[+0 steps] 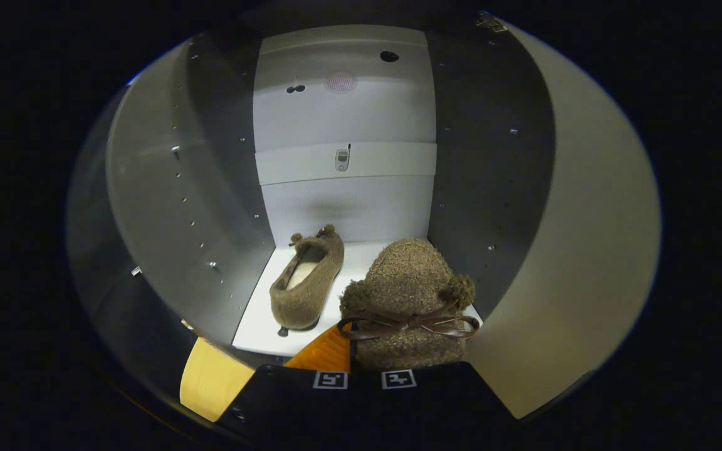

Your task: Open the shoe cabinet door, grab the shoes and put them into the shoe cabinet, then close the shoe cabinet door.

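Second shoe at the cabinet (348,207) mouth.
Your gripper (364,376) has its fingers closed on the fuzzy shoe (408,294), toe forward, bow toward you; the other shoe (308,282) lies on the shelf, left.

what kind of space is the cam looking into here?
Likely the inside of an open shoe cabinet: white shelf floor, one fuzzy slipper already on it, second slipper clamped in the hand-held gripper.

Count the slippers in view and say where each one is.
2. One slipper lies on the cabinet floor; the other slipper sits held in the gripper at the opening.
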{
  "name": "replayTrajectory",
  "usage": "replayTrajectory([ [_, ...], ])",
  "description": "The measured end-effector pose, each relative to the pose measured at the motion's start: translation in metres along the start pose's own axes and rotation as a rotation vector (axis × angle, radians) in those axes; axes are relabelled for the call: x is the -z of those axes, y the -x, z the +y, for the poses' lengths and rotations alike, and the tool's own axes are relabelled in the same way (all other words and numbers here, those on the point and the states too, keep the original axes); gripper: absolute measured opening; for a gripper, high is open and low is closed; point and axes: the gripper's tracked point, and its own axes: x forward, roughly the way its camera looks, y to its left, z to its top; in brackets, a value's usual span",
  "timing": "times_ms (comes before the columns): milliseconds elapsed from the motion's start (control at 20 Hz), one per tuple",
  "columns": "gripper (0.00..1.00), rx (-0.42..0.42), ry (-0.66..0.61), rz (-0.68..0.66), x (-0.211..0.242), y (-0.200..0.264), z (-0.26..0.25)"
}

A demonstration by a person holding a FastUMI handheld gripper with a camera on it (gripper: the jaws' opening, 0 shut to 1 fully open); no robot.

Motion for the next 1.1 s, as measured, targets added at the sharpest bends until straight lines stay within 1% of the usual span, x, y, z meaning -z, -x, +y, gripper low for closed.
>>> replayTrajectory([
  [200, 0.05, -0.011, 0.015, 0.035, -0.019, -0.044, 0.003],
  [350, 0.05, 0.012, 0.059, 0.056, -0.031, -0.074, -0.001],
  [500, 0.05, 0.009, 0.040, 0.078, -0.041, -0.106, 0.001],
  [650, 0.05, 0.012, 0.031, 0.135, -0.034, -0.140, 0.002],
  [800, 0.05, 0.017, 0.035, 0.213, -0.012, -0.170, 0.001],
  [950, 0.05, 0.002, 0.032, 0.274, -0.002, -0.187, 0.001],
  [1000, 0.05, 0.008, 0.042, 0.246, -0.012, -0.187, 0.000],
  [1100, 0.05, 0.004, 0.035, 0.246, -0.010, -0.196, 0.001],
])
